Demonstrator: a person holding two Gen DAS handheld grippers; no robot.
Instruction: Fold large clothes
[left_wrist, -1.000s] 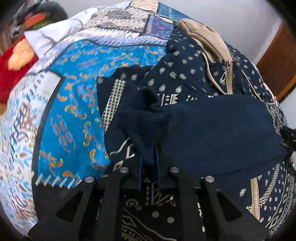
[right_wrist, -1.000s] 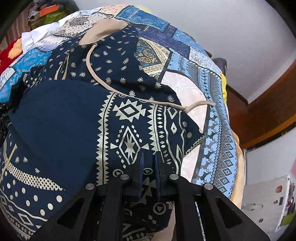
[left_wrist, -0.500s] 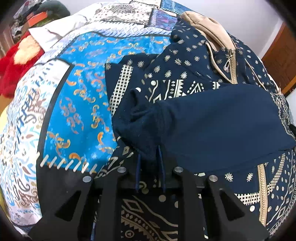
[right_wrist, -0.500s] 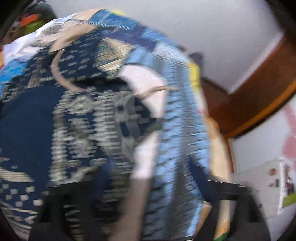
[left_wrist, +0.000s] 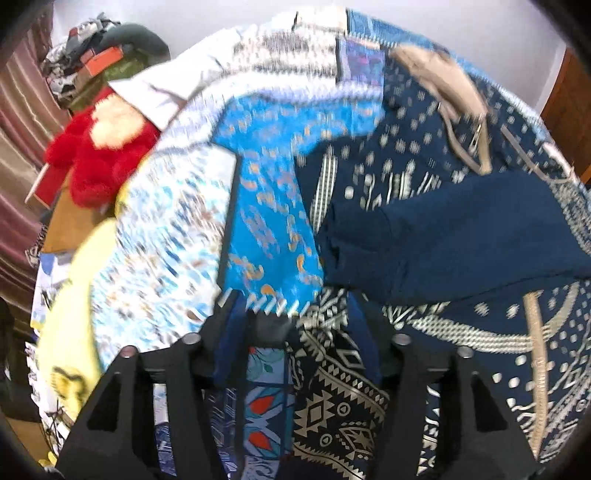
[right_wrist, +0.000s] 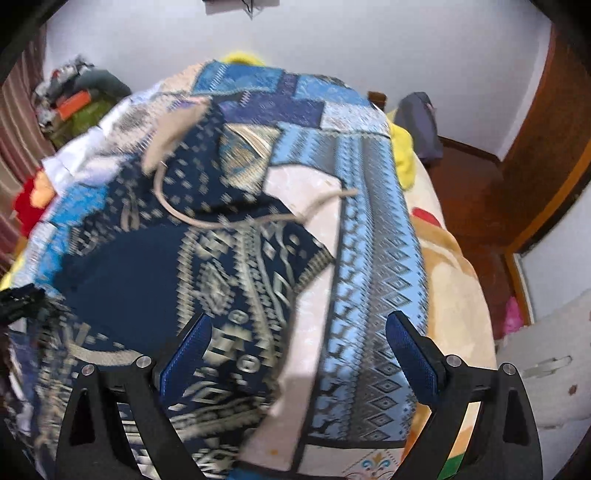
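A large navy hooded jacket (left_wrist: 461, 236) with gold patterns and a beige hood lies on a patchwork bedspread (left_wrist: 266, 206). Its lower part is folded up, showing plain navy lining. It also shows in the right wrist view (right_wrist: 207, 266), with a beige drawstring (right_wrist: 229, 221) trailing right. My left gripper (left_wrist: 295, 314) is open and empty, just below the folded edge's left corner. My right gripper (right_wrist: 295, 332) is open and empty above the jacket's right edge and the bedspread (right_wrist: 373, 258).
A red plush toy (left_wrist: 96, 155) and a pile of clutter (left_wrist: 103, 62) lie at the far left of the bed. A wooden door and floor (right_wrist: 517, 177) are to the right. A white bag (right_wrist: 546, 362) stands at the bed's right.
Both grippers were shut on the jacket's hem. Both have opened and let go and pulled back. The folded part now rests on the jacket.
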